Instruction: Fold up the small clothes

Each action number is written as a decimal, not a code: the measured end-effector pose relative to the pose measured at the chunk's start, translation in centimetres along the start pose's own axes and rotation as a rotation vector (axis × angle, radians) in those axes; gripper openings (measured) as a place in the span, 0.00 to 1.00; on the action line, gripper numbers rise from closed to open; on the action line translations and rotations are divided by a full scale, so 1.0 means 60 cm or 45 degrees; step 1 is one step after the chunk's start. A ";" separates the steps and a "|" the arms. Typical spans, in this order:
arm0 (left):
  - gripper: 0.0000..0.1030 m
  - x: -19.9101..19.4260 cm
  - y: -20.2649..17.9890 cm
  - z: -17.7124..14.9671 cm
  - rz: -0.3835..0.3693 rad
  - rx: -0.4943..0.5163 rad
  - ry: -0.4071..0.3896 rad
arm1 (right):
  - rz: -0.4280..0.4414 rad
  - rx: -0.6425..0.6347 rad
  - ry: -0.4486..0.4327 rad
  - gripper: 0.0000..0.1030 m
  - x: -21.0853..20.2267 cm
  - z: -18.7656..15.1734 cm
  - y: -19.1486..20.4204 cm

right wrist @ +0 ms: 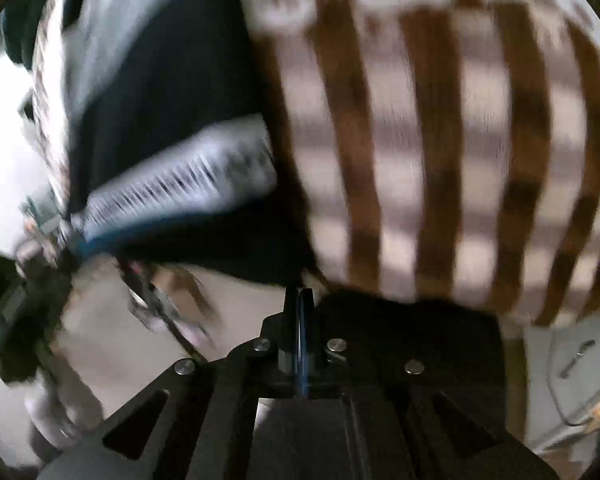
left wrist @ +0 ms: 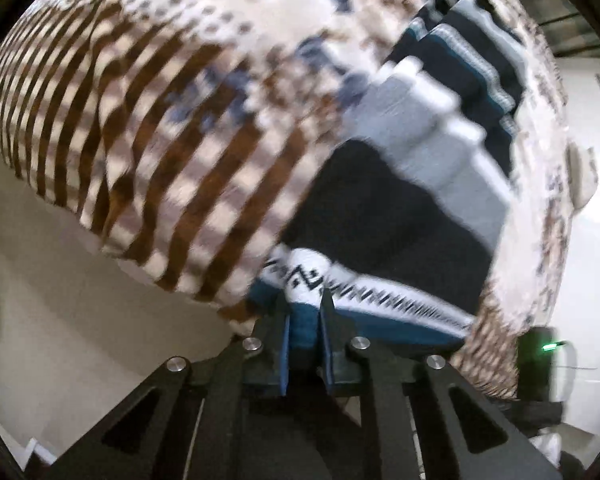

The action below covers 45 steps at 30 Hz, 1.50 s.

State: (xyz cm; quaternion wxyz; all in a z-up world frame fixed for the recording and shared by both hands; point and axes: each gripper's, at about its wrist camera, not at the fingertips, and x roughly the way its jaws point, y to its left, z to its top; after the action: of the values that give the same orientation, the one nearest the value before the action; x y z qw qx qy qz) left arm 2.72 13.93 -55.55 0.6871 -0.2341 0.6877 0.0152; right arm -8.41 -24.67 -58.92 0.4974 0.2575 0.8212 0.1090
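Dark knitted garment [left wrist: 380, 208] with white zigzag hem: left hand-held gripper [left wrist: 306, 300] clamps hem, right hand-held gripper [right wrist: 302, 294] pinched together at its dark edge, likely for folding.

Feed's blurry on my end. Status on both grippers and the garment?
Left gripper shut on the patterned garment, at its teal hem. Right gripper shut at the dark edge; grip unclear. Striped cloth underneath; nothing in the way.

- The left gripper [left wrist: 305, 300] is matte black, with blue pads lining its two pointed fingers.
- Round silver screws sit on its black linkage bars, which have triangular cut-outs.
- The right gripper [right wrist: 300, 294] looks alike.
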 end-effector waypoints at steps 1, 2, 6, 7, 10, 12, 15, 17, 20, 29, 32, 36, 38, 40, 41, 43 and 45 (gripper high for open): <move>0.14 0.001 0.007 -0.003 -0.005 -0.005 0.004 | 0.044 0.013 -0.026 0.06 -0.012 0.000 0.000; 0.14 0.002 0.015 -0.005 -0.012 -0.005 0.009 | 0.070 0.016 -0.073 0.12 -0.033 0.004 0.000; 0.15 0.001 0.023 -0.009 -0.035 -0.002 -0.001 | 0.136 -0.019 -0.245 0.50 -0.089 0.037 0.017; 0.15 0.000 0.026 -0.010 -0.035 -0.001 -0.002 | 0.114 -0.019 -0.240 0.50 -0.088 0.054 0.021; 0.15 0.005 0.024 -0.008 -0.037 0.009 -0.001 | 0.072 -0.009 -0.183 0.35 -0.053 0.096 0.027; 0.15 0.004 0.025 -0.003 -0.032 0.001 0.009 | 0.078 -0.082 -0.136 0.21 -0.030 0.095 0.036; 0.28 0.012 0.037 0.003 -0.050 -0.007 0.045 | 0.067 -0.155 -0.070 0.15 -0.009 0.054 0.034; 0.39 0.019 0.040 0.004 -0.040 0.015 0.070 | 0.011 -0.185 0.005 0.08 0.007 0.046 0.036; 0.52 0.014 0.042 0.005 -0.049 0.029 0.082 | -0.048 -0.216 0.062 0.07 0.023 0.031 0.038; 0.64 -0.149 -0.020 0.025 -0.189 0.047 -0.054 | -0.012 -0.158 -0.198 0.53 -0.156 0.032 0.090; 0.68 -0.198 -0.079 0.086 -0.256 0.105 -0.145 | 0.030 -0.156 -0.336 0.56 -0.248 0.059 0.128; 0.76 -0.199 -0.186 0.251 -0.350 0.242 -0.274 | 0.035 -0.187 -0.523 0.62 -0.358 0.158 0.202; 0.76 -0.177 -0.224 0.327 -0.344 0.293 -0.311 | 0.017 -0.181 -0.606 0.62 -0.404 0.214 0.215; 0.76 -0.132 -0.258 0.422 -0.335 0.327 -0.311 | -0.013 -0.127 -0.666 0.62 -0.436 0.289 0.227; 0.76 -0.100 -0.278 0.483 -0.356 0.335 -0.288 | -0.009 -0.082 -0.695 0.62 -0.449 0.337 0.236; 0.76 -0.048 -0.302 0.564 -0.353 0.339 -0.261 | 0.021 -0.021 -0.728 0.60 -0.466 0.404 0.236; 0.76 0.002 -0.320 0.629 -0.354 0.336 -0.219 | 0.070 0.030 -0.780 0.43 -0.481 0.481 0.248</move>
State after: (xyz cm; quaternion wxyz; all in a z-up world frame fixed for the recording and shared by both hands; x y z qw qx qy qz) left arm 44.68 9.75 -51.98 0.7635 -0.2324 0.5836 -0.1501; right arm 32.21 -29.67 -44.38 0.7157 0.3061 0.6270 0.0303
